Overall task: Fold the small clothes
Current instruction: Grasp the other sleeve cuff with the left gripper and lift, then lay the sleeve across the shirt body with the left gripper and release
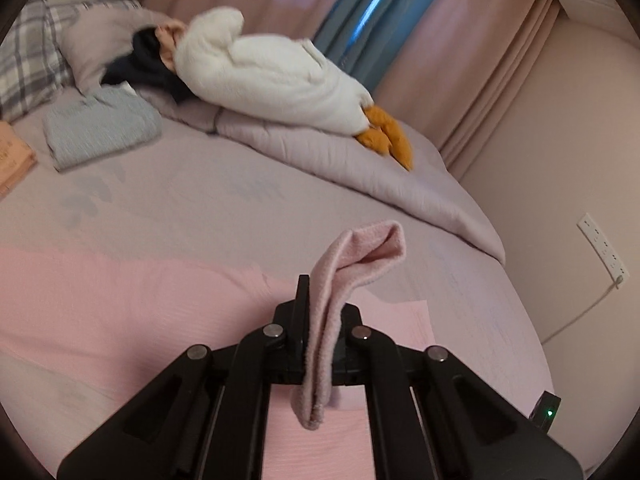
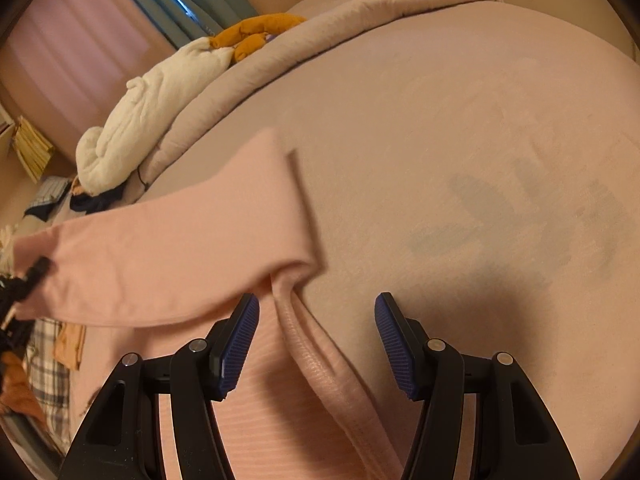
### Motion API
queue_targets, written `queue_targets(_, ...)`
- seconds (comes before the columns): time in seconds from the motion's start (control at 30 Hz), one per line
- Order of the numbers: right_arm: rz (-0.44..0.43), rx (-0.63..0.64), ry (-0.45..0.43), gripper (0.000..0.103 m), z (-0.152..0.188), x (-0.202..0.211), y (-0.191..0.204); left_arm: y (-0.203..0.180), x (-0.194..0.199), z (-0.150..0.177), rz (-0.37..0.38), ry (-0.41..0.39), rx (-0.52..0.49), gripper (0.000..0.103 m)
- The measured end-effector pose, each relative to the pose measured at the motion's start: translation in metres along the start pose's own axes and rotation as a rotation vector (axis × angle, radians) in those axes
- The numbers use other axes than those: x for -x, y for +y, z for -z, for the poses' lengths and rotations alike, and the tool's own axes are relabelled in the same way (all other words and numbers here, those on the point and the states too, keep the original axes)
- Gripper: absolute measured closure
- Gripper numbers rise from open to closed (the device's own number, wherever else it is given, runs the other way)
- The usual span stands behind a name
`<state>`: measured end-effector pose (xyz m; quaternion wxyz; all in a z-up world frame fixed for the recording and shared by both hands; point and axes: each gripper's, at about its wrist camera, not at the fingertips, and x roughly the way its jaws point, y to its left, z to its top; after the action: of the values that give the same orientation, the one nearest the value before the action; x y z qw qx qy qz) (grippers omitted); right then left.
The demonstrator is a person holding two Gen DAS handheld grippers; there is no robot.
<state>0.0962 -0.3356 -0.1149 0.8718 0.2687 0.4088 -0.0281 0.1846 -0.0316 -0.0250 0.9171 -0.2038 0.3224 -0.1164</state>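
Left tool (image 1: 320, 320) clenched on pink garment's (image 2: 168, 264) fleecy edge, lifted off the bed (image 1: 224, 200); right tool (image 2: 316, 320) released, ribbed fold running lengthwise between its fingers, so nearer.

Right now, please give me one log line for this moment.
left claw: shut on pink garment edge | right claw: open, over hem fold | garment: on bed, fold unfinished

Fuzzy pink knit garment (image 1: 340, 280), matt black plastic tongs (image 1: 320, 312)
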Motion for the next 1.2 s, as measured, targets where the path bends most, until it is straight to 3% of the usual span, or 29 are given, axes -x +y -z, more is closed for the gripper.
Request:
queue_targets(0.27,0.018,0.03,0.014,0.043,-0.001,-0.007,0.01,0.033,0.017,-0.004,-0.084,-0.013,0.014,0.099)
queue_targets(0.8,0.057,0.094,0.032,0.043,0.001,-0.016,0.024,0.109,-0.019,0.036,-0.288,0.146,0.006,0.095)
queue_targets(1.2,0.077,0.099,0.039,0.043,0.002,-0.02,0.024,0.142,-0.025,0.057,-0.365,0.217,0.021,0.086)
